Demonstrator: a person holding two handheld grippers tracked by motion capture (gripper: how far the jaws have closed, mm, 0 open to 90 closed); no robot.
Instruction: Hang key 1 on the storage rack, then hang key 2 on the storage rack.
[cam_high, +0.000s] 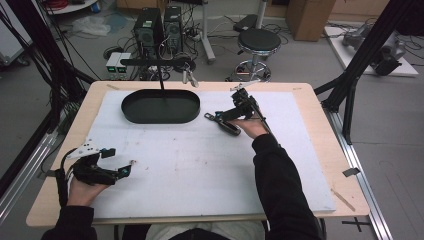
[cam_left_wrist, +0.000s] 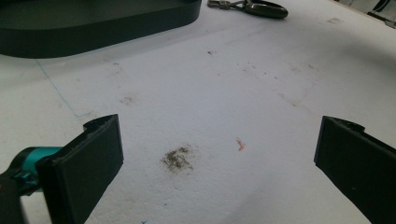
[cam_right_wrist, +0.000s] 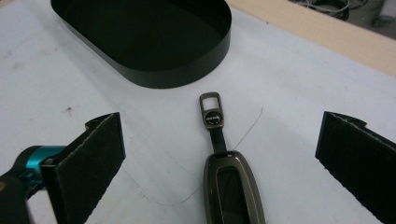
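Note:
A dark key fob (cam_right_wrist: 232, 191) with a short strap and metal clasp (cam_right_wrist: 211, 111) lies on the white mat, just short of a black oval tray (cam_right_wrist: 187, 74). My right gripper (cam_right_wrist: 219, 135) is open, one jaw on each side of the fob and neither touching it. From above, the right gripper (cam_high: 223, 120) sits over the key fob (cam_high: 227, 128), right of the tray (cam_high: 160, 120). My left gripper (cam_high: 121, 160) rests open at the mat's near left with nothing in it. Past the left gripper (cam_left_wrist: 219, 135) lie stained mat, the tray (cam_left_wrist: 93, 39) and the key fob (cam_left_wrist: 261, 8).
The white mat (cam_high: 200, 165) covers most of a wooden table (cam_high: 320, 115). A thin black stand pole (cam_high: 161, 80) rises at the tray's back. Beyond the far edge are a stool (cam_high: 258, 42), computer towers (cam_high: 160, 27) and cables. Black frame struts (cam_high: 350, 85) flank the right side.

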